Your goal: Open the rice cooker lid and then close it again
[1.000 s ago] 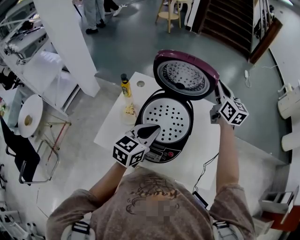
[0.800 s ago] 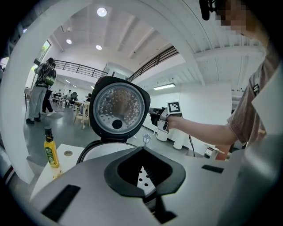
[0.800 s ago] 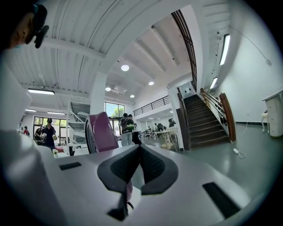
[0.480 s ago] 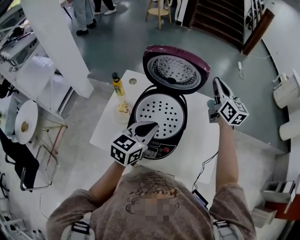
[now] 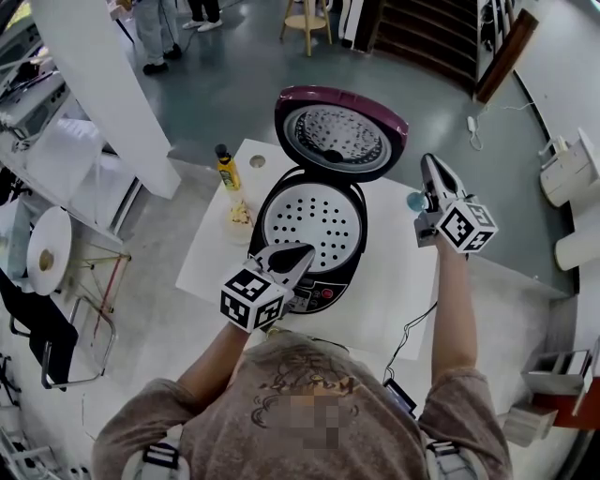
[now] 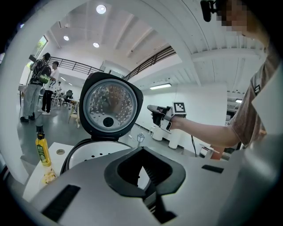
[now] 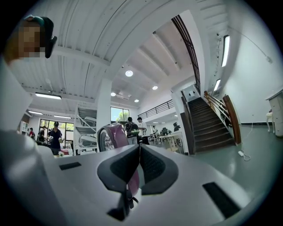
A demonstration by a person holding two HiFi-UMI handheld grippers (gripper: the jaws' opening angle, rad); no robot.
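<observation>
The rice cooker (image 5: 281, 208) stands on the white table (image 5: 394, 291) with its purple lid (image 5: 342, 131) swung fully up and the perforated inner plate (image 5: 314, 225) showing. My left gripper (image 5: 292, 255) hovers shut over the cooker's front rim, holding nothing. In the left gripper view its jaws (image 6: 141, 150) meet before the upright lid (image 6: 109, 108). My right gripper (image 5: 431, 171) is shut and empty, in the air to the right of the lid and clear of its edge. The right gripper view has that gripper (image 7: 139, 145) level, with the lid (image 7: 112, 134) edge-on to its left.
A yellow bottle (image 5: 225, 169) and a small cup of food (image 5: 239, 214) stand at the table's left. A black cord (image 5: 412, 333) trails off the near right. A white pillar (image 5: 103, 84), a stool (image 5: 305, 23) and a staircase (image 5: 422, 37) lie beyond.
My right gripper has drawn away from the lid's right edge, moving right and slightly up. The lid stays open and the left gripper has kept its place over the cooker's front.
</observation>
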